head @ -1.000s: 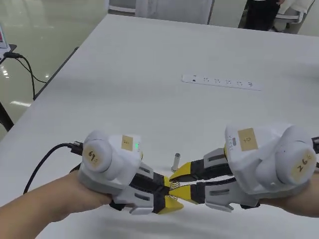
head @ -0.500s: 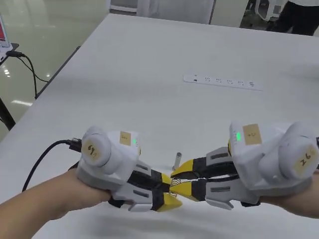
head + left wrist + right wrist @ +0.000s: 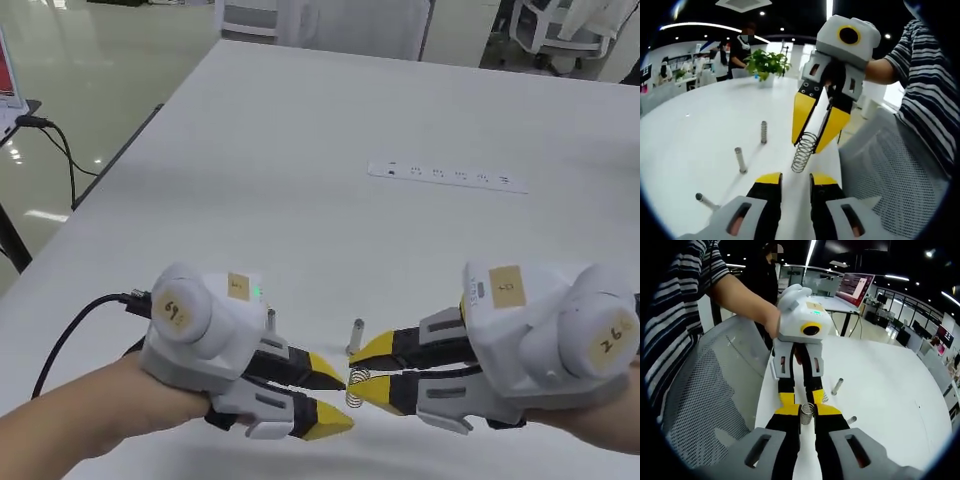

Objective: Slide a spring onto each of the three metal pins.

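Gleams as bare wire in the spring [image 3: 804, 152]. Reads as smooth, dull grey metal on the pins [image 3: 741, 160]. Looks matt white plastic on the shell of the right gripper [image 3: 351, 376], glossy yellow at the jaw ends. Shines faintly across the smooth white table [image 3: 300, 150].

Yellow-tipped fingers [image 3: 322, 371], silver spring [image 3: 356, 388], white table [image 3: 300, 150]

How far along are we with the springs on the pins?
Done: the far pin looks ribbed, as if a spring is on it. In hand: the right gripper grips a spring; the left gripper is open. Left: the middle pin and near pin look bare.
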The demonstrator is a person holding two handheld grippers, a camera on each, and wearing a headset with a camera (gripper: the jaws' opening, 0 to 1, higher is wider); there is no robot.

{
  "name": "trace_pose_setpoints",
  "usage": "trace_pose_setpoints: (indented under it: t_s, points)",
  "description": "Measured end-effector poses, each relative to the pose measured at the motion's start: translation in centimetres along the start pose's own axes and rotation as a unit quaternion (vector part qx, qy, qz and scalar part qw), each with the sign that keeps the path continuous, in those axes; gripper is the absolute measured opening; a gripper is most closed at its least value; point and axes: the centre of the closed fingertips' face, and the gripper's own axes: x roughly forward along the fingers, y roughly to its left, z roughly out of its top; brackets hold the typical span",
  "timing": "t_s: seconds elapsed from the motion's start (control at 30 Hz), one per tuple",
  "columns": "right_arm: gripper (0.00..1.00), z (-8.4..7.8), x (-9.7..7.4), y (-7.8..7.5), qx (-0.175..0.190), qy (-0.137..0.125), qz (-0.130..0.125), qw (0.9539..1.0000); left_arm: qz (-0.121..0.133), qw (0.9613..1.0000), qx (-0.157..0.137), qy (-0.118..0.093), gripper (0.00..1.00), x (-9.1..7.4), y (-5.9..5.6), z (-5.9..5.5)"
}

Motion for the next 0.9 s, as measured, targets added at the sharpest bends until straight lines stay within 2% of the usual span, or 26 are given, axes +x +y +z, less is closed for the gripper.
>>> trace_pose_setpoints:
  t_s: [0.5,0.9]
  points:
    - [0.07,-0.6,0.1,-0.9,-0.009,0.013,-0.015,0.9998,0.026,0.9994,-0.022,0.002,0.22,-2.3,1.1,-0.9]
    - [0.07,-1.1,0.1,-1.4,-0.010,0.017,-0.030,0.9993,0.058,0.9976,-0.036,-0.003,0.37,-4.3,2.1,-1.9]
